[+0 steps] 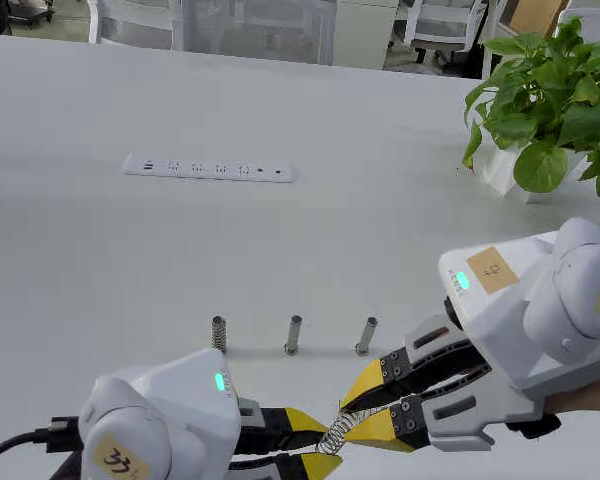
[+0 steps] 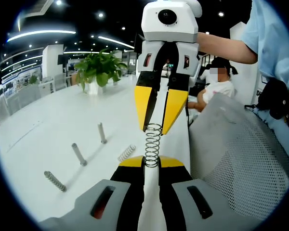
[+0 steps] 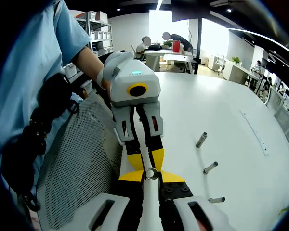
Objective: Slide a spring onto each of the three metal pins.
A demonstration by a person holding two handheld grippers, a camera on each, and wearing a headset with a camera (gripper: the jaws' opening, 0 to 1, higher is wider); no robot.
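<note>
L claw [image 2: 151, 163] & R claw [image 2: 155, 128] each tight on opp. ends of silvery coiled spring [image 2: 153, 144]

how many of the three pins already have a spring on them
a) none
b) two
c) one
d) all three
c: a spring sits over the left pin, while the middle pin and right pin stand bare.
</note>
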